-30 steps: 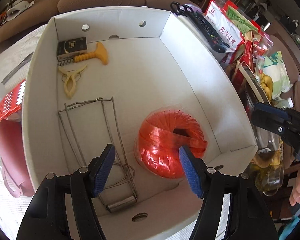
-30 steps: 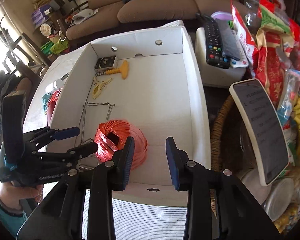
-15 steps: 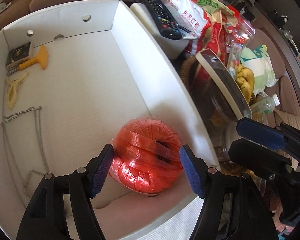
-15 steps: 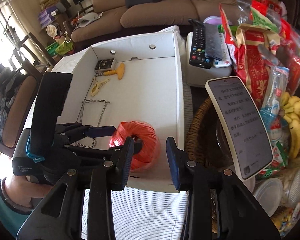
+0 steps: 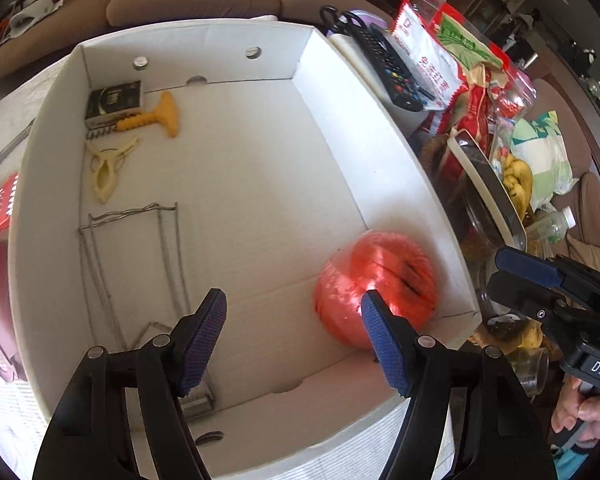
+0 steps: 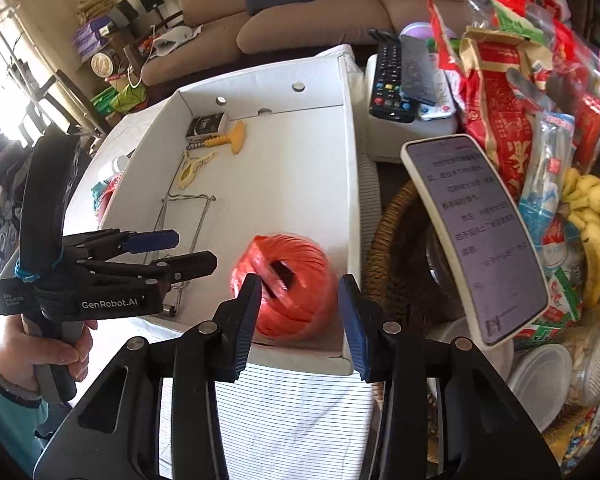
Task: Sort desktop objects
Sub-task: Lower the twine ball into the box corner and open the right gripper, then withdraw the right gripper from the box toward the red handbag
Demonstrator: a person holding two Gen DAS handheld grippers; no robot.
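A white cardboard box (image 5: 332, 148) fills most of the left wrist view. In its lower right corner lies a red ball of twine (image 5: 376, 284), blurred, against the right wall. A wire rack (image 5: 140, 272) lies at the lower left of the box floor — above it a cream clip (image 5: 108, 168), a yellow corkscrew (image 5: 156, 118) and a small dark box (image 5: 114, 100). The left gripper (image 5: 294, 336) is open with nothing between its pads. The right gripper (image 6: 302, 320) has just been opening — empty, with the twine ball seen beyond its pads.

A home living room: beige sofa (image 6: 320, 8), remote control (image 6: 388, 80), snack-crowded table
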